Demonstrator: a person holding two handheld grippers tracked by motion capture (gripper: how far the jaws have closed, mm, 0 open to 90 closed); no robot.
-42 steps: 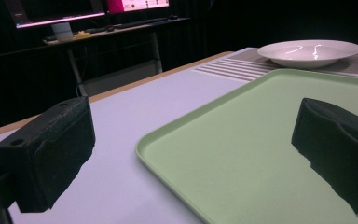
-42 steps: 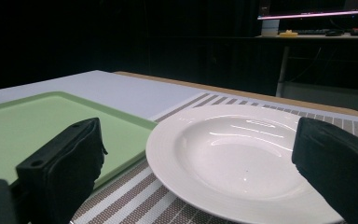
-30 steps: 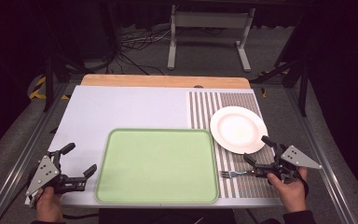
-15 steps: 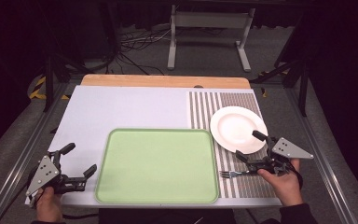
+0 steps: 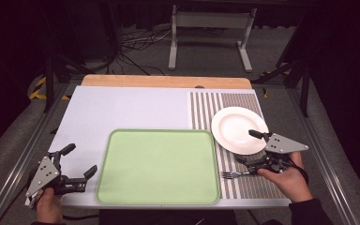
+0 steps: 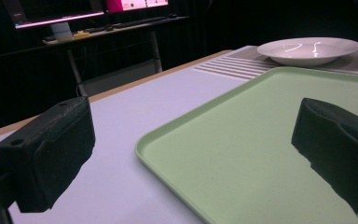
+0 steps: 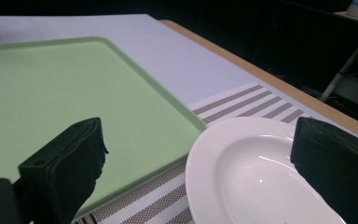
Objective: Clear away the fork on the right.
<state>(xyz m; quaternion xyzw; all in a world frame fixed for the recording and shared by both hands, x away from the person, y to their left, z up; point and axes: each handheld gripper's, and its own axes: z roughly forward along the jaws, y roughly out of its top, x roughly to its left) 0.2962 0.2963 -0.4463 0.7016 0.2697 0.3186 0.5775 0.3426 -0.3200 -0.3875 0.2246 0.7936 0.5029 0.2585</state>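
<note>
Glossy round plate (image 5: 238, 130), matte rectangular tray (image 5: 157, 166)

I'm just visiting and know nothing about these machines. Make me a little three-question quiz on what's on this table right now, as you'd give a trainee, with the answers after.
1. True or false: the white plate sits inside the green tray.
2. Multiple choice: the fork lies on
A. the plate
B. the striped mat
C. the tray
3. Fill in: the jaws of the left gripper and of the right gripper both stand ____.

Key
1. False. The plate rests on the striped mat, to the right of the tray.
2. B. The fork lies on the mat near the table's front edge, beside the tray's right rim.
3. Open. Neither holds anything.
</note>
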